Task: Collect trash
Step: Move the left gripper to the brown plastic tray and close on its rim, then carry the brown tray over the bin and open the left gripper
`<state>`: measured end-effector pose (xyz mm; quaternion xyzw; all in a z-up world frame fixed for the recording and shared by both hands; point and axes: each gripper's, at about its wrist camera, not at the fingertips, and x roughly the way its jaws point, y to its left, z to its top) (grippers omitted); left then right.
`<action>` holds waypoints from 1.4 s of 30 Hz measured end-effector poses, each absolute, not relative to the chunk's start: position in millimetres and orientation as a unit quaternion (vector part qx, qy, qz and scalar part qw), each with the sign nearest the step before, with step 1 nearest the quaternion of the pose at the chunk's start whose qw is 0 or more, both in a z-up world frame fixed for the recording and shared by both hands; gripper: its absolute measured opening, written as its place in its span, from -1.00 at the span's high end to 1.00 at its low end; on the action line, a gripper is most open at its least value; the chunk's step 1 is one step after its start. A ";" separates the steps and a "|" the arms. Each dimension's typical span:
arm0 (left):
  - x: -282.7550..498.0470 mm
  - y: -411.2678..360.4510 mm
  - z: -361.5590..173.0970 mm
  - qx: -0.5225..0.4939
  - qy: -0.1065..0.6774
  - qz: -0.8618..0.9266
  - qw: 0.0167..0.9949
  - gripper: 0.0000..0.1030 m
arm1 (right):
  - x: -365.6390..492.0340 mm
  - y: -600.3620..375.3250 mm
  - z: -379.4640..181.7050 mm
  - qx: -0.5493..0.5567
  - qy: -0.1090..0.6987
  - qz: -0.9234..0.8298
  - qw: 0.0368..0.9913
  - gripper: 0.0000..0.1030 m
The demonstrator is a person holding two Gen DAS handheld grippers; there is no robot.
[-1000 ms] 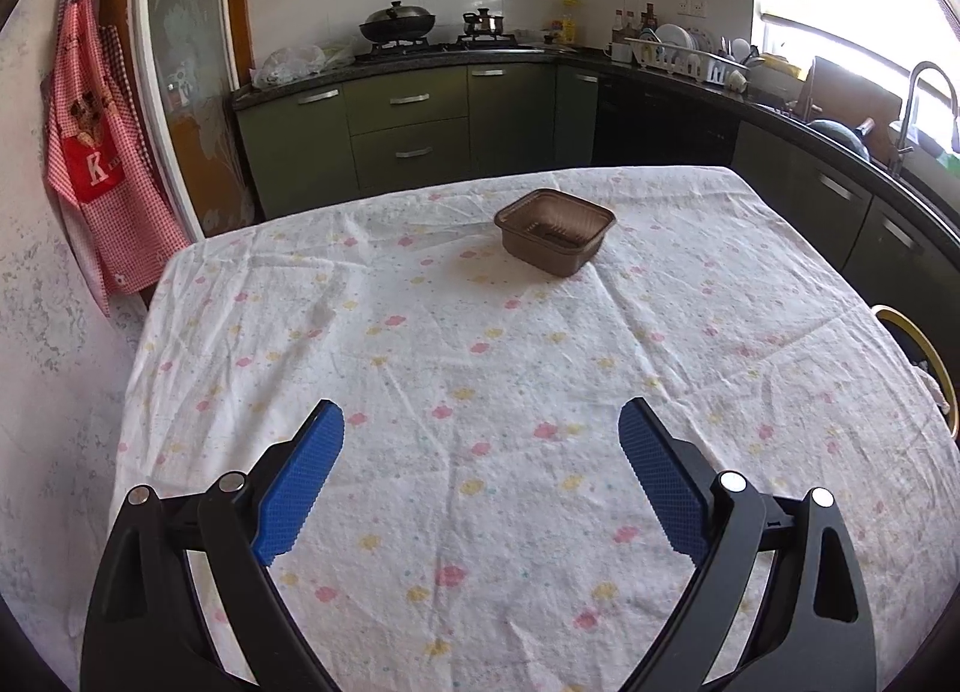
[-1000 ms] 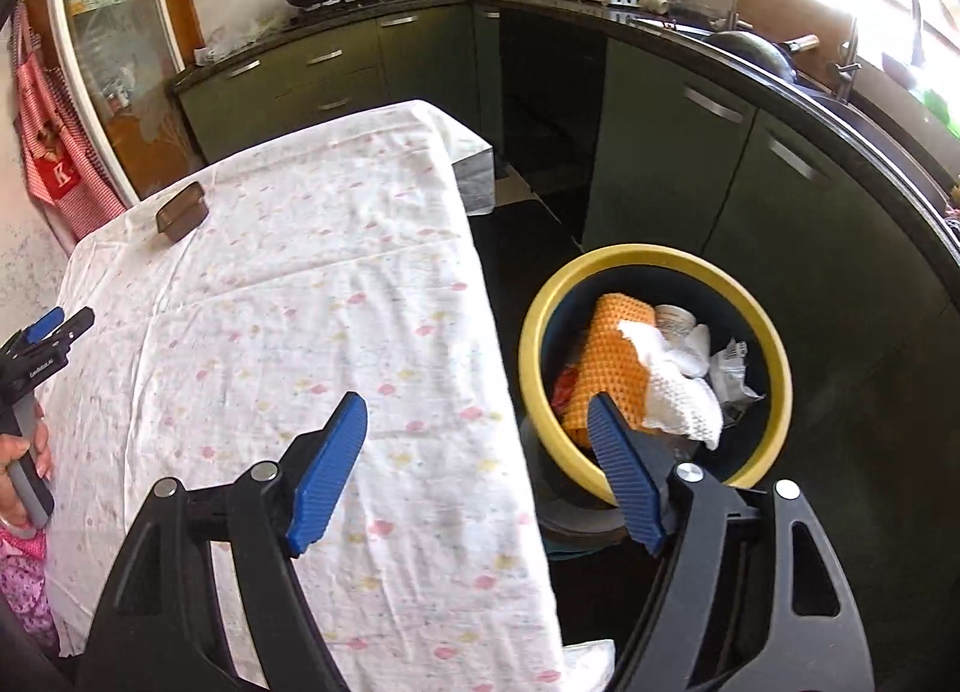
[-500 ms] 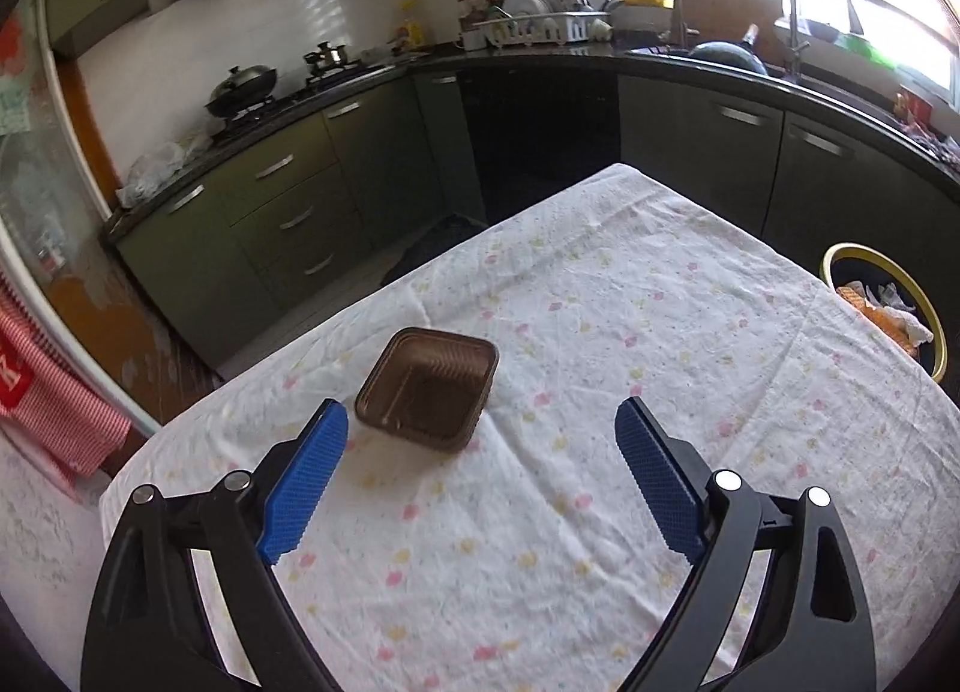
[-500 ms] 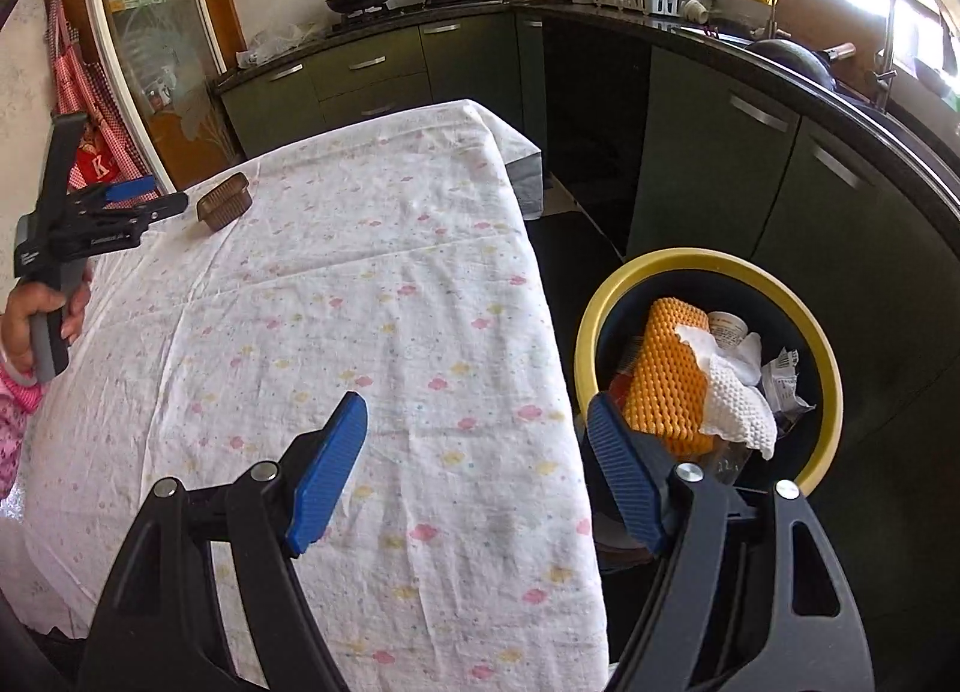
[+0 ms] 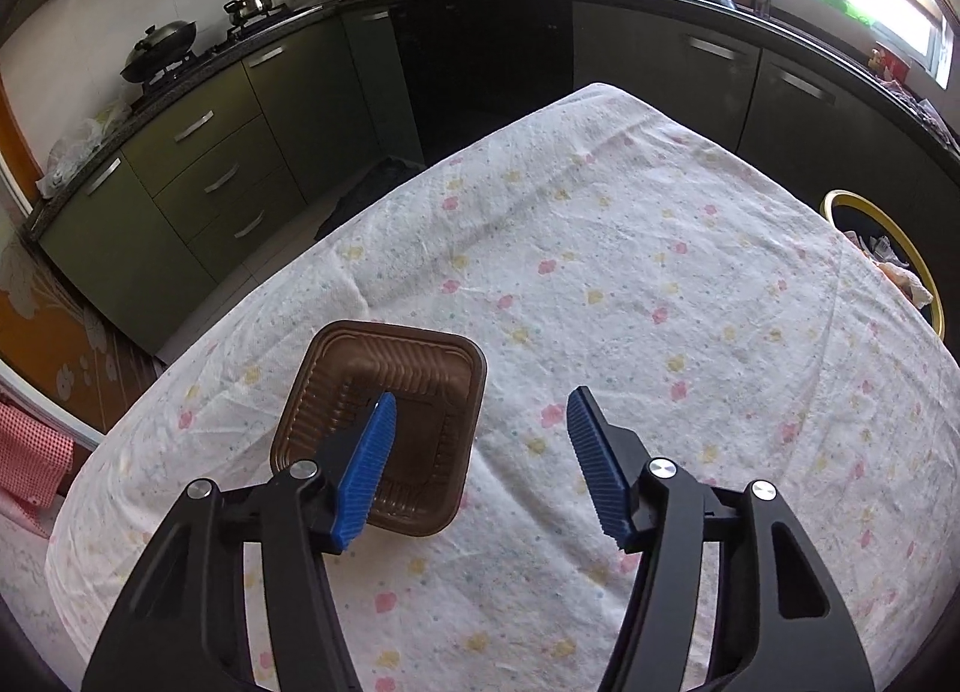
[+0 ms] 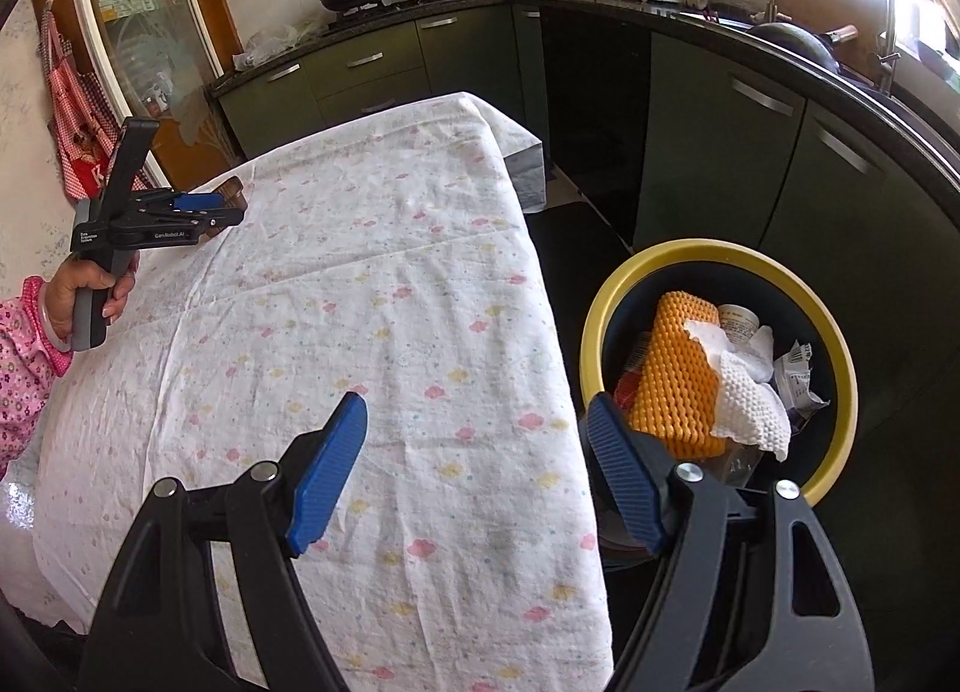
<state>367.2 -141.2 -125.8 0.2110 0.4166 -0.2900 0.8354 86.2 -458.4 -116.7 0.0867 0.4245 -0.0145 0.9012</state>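
A brown ribbed plastic tray [image 5: 420,380] lies empty on the floral tablecloth [image 5: 630,284]. My left gripper [image 5: 480,452] is open just above it: the left finger is over the tray's inside, the right finger is outside its right rim. From the right wrist view the tray [image 6: 231,189] is mostly hidden behind the left gripper [image 6: 210,212]. My right gripper [image 6: 474,464] is open and empty over the table's right edge. Beside it stands the yellow-rimmed trash bin [image 6: 831,350], holding orange foam netting [image 6: 675,374] and white paper.
The bin [image 5: 918,266] also shows at the right edge of the left wrist view, on the floor beside the table. Dark green kitchen cabinets [image 5: 240,176] and a counter with stove, dish rack and sink run round the far side.
My left gripper has moved forward and down onto the brown tray, and its fingers have narrowed somewhat. The right gripper has drifted slightly, staying open by the bin.
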 end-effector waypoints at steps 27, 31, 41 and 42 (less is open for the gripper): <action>301.8 -165.6 -82.2 0.195 0.383 -0.305 0.850 0.89 | 59.3 -470.1 -104.8 0.078 0.417 -0.020 0.905 -0.39; 254.2 -207.6 -58.6 0.211 0.361 -0.351 0.838 0.89 | 34.5 -484.1 -104.2 0.081 0.417 -0.030 0.905 -0.39; 159.2 -358.4 -35.9 0.244 0.333 -0.497 0.763 0.89 | -24.7 -533.9 -104.3 0.106 0.398 -0.076 0.908 -0.40; 153.4 -376.0 -37.2 0.246 0.334 -0.508 0.755 0.89 | -28.0 -538.5 -105.3 0.109 0.397 -0.078 0.908 -0.40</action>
